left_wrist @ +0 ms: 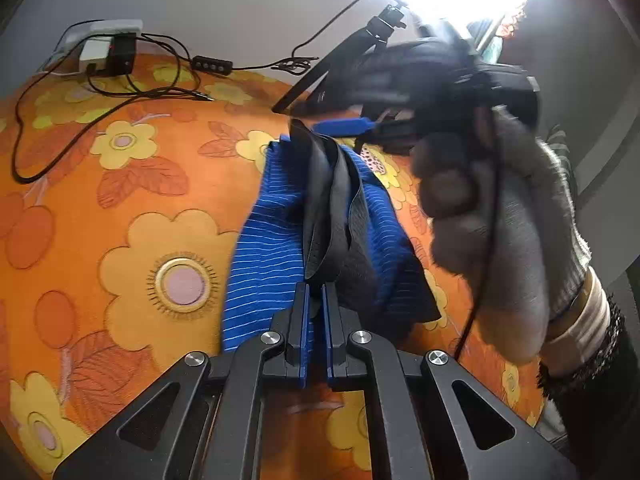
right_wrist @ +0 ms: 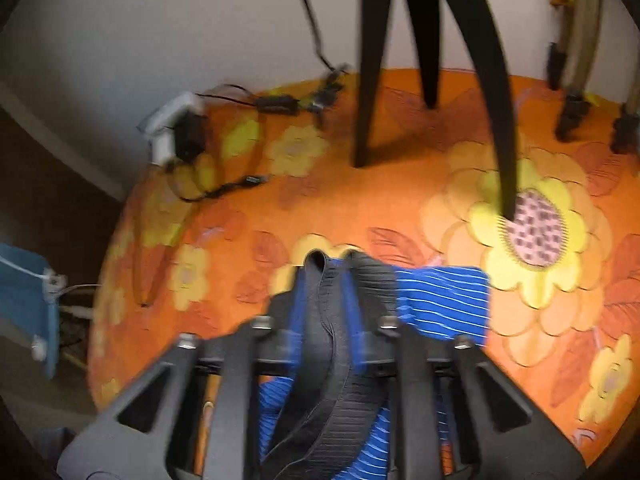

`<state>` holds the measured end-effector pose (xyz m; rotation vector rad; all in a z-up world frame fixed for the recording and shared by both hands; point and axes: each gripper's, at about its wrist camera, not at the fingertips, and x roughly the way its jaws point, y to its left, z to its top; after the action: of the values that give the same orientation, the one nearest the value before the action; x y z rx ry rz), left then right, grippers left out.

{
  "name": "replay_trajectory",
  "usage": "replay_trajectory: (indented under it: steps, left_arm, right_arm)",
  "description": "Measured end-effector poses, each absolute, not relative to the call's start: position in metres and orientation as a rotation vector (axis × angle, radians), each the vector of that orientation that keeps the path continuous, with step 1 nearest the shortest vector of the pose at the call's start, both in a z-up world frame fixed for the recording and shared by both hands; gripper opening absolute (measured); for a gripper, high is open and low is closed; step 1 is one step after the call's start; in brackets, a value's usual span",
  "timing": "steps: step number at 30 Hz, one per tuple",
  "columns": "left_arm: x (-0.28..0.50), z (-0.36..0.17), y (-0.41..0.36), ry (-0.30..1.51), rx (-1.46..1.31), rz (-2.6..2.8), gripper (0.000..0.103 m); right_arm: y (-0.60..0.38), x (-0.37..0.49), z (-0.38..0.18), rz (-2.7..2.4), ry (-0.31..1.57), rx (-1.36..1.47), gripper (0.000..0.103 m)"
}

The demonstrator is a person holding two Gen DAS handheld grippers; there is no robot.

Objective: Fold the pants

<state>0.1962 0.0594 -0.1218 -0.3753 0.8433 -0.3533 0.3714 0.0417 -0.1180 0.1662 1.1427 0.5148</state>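
We judge this the lifting step of a fold: the pants (left_wrist: 280,236), blue striped with a black waistband (left_wrist: 328,200), hang bunched at the frame's centre above the orange flowered tabletop (left_wrist: 120,200). Our left claw (left_wrist: 316,300) is nearly together, clamped on the waistband. Our right claw (right_wrist: 324,336) is pinched on the same band at lower centre. Next we should spread the cloth and lay it flat.
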Motion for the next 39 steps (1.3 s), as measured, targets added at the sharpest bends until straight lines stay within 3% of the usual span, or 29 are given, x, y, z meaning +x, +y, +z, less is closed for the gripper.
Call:
replay_trajectory:
  steps: [6, 11, 12, 14, 16, 23, 24, 25, 26, 29, 36, 37, 38, 39]
  left_arm:
    - [0.185, -0.118, 0.071, 0.819, -0.363, -0.331, 0.005]
    - [0.186, -0.111, 0.065, 0.808, -0.367, -0.357, 0.008]
    - [0.187, -0.111, 0.062, 0.811, -0.366, -0.368, 0.011]
    - [0.193, -0.113, 0.056, 0.821, -0.359, -0.376, 0.036]
    - [0.196, -0.115, 0.050, 0.840, -0.354, -0.374, 0.042]
    - [0.208, -0.126, 0.042, 0.869, -0.366, -0.350, 0.040]
    - [0.209, -0.126, 0.041, 0.865, -0.361, -0.352, 0.034]
    - [0.210, -0.126, 0.040, 0.862, -0.354, -0.348, 0.030]
    - [0.210, -0.125, 0.039, 0.854, -0.348, -0.350, 0.022]
    - [0.205, -0.119, 0.040, 0.824, -0.321, -0.341, 0.016]
    - [0.188, -0.113, 0.056, 0.827, -0.301, -0.272, 0.012]
    - [0.189, -0.115, 0.058, 0.844, -0.306, -0.257, 0.012]
    - [0.189, -0.118, 0.060, 0.863, -0.305, -0.234, 0.012]
    - [0.188, -0.118, 0.061, 0.863, -0.300, -0.224, 0.013]
  right_arm:
    - [0.024, 0.360, -0.085, 0.583, 1.051, 0.163, 0.042]
    - [0.003, 0.359, -0.095, 0.550, 1.093, 0.178, 0.042]
    - [0.005, 0.359, -0.100, 0.546, 1.106, 0.164, 0.042]
    - [0.011, 0.359, -0.106, 0.544, 1.120, 0.147, 0.042]
    - [0.018, 0.361, -0.110, 0.543, 1.132, 0.131, 0.042]
    - [0.046, 0.365, -0.123, 0.457, 1.175, -0.008, 0.042]
    - [0.047, 0.366, -0.125, 0.444, 1.178, -0.015, 0.039]
    - [0.048, 0.366, -0.127, 0.434, 1.182, -0.019, 0.027]
    - [0.048, 0.366, -0.128, 0.434, 1.186, -0.018, 0.023]
    - [0.051, 0.363, -0.125, 0.444, 1.166, -0.033, 0.012]
    - [0.072, 0.359, -0.117, 0.575, 1.130, -0.006, 0.011]
    - [0.074, 0.359, -0.117, 0.618, 1.132, 0.020, 0.019]
    - [0.075, 0.359, -0.115, 0.646, 1.142, 0.048, 0.039]
    - [0.073, 0.358, -0.111, 0.661, 1.131, 0.079, 0.046]
